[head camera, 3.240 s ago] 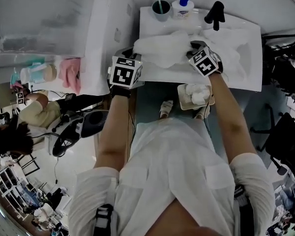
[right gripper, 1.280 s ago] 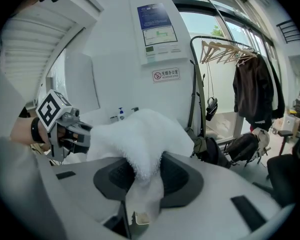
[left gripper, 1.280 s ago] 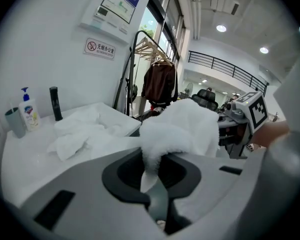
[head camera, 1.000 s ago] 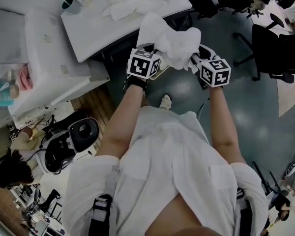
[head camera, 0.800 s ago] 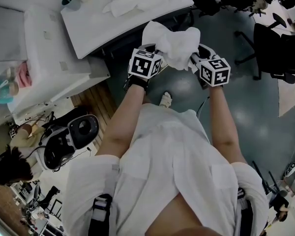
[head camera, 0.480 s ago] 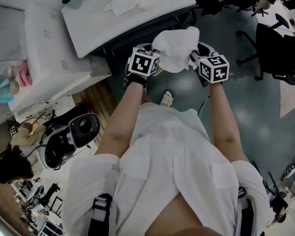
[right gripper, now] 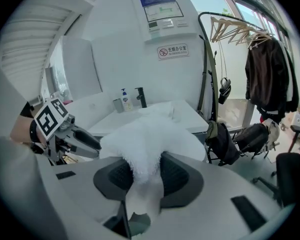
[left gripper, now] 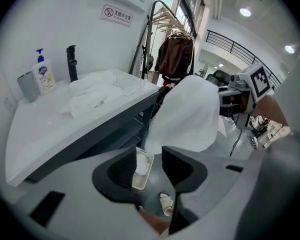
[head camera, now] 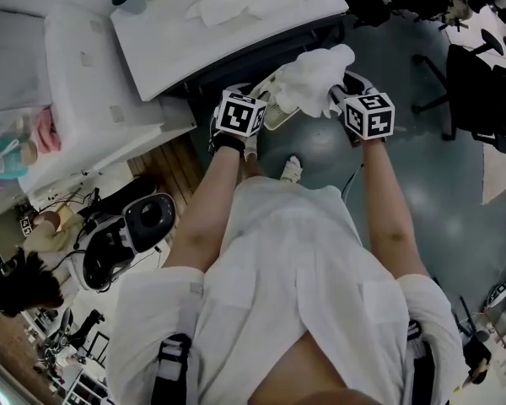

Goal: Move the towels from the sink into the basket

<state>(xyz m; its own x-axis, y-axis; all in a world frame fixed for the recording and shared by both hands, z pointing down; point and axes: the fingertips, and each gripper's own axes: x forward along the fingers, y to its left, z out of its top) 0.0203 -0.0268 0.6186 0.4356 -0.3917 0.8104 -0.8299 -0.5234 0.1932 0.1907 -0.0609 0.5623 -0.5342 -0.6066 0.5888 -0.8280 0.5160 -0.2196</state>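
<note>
- Right gripper [right gripper: 142, 176] was clamped on a white towel [right gripper: 145, 134] — cloth pinched between the pads, bulk bunched just ahead of the jaws, a tail hanging below them.
- Left gripper [left gripper: 147, 156] jaws were opening, pads pressing on nothing. The towel hung just beyond its tips, on the side toward the right gripper.
- A sandalled foot [left gripper: 165, 204] was down under the left gripper.
- Basket [left gripper: 148, 173] sat below the left gripper, seen through the jaw gap, with something white inside. In the head view its rim showed between the two grippers, under the held towel.
- Sink [left gripper: 50, 134] lay ahead and left of the left gripper, well apart from both grippers — more towels [left gripper: 97, 95] were heaped in it.
- Past that heap, at the sink's far edge: black tap [left gripper: 71, 63], soap bottle [left gripper: 43, 76], grey cup [left gripper: 27, 86].
- Dark jacket [left gripper: 172, 54] hung on a rack far ahead of the left gripper.
</note>
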